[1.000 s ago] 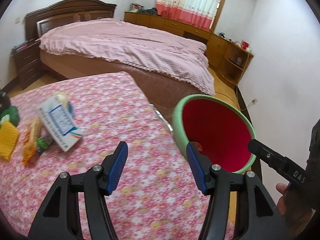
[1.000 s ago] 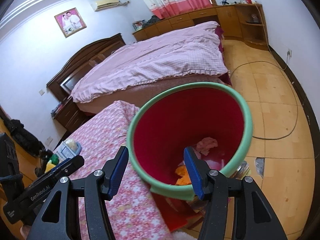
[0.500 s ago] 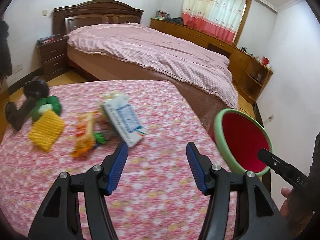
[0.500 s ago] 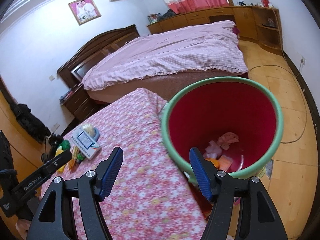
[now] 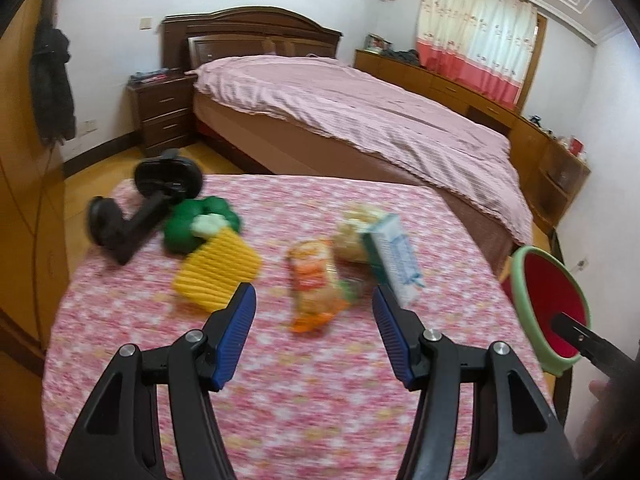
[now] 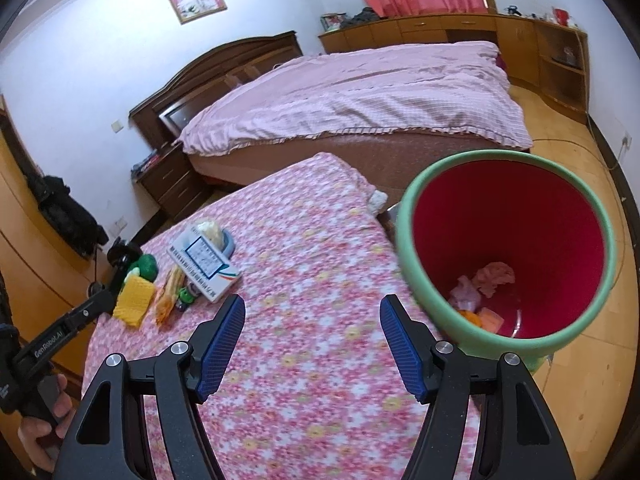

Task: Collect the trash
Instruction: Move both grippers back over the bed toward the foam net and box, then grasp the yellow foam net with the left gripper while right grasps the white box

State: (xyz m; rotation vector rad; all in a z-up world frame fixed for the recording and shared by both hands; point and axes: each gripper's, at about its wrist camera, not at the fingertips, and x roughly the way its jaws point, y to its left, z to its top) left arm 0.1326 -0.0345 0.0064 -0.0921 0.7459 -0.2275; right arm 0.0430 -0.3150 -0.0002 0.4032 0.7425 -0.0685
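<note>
An orange snack wrapper (image 5: pixel 314 286) lies on the pink floral table (image 5: pixel 280 380), just ahead of my open, empty left gripper (image 5: pixel 314 336). Beside it lie a white and blue box (image 5: pixel 394 258), a crumpled pale wrapper (image 5: pixel 354 228), a yellow sponge (image 5: pixel 218 272) and a green item (image 5: pixel 188 228). The red bin with a green rim (image 6: pixel 508 248) stands off the table's right edge and holds some scraps (image 6: pixel 480 288). My right gripper (image 6: pixel 312 336) is open and empty over the table, left of the bin. The wrapper (image 6: pixel 168 296) and box (image 6: pixel 204 266) also show in the right wrist view.
A black stand (image 5: pixel 140 208) lies at the table's far left corner. A bed with a pink cover (image 5: pixel 360 120) is behind the table. A nightstand (image 5: pixel 160 112) is at its left, wooden cabinets (image 6: pixel 440 28) along the far wall. The bin also shows in the left wrist view (image 5: pixel 548 304).
My left gripper has swung left, from the bin to the pile of items on the table. My right gripper has pulled back left from over the bin. Both stay open.
</note>
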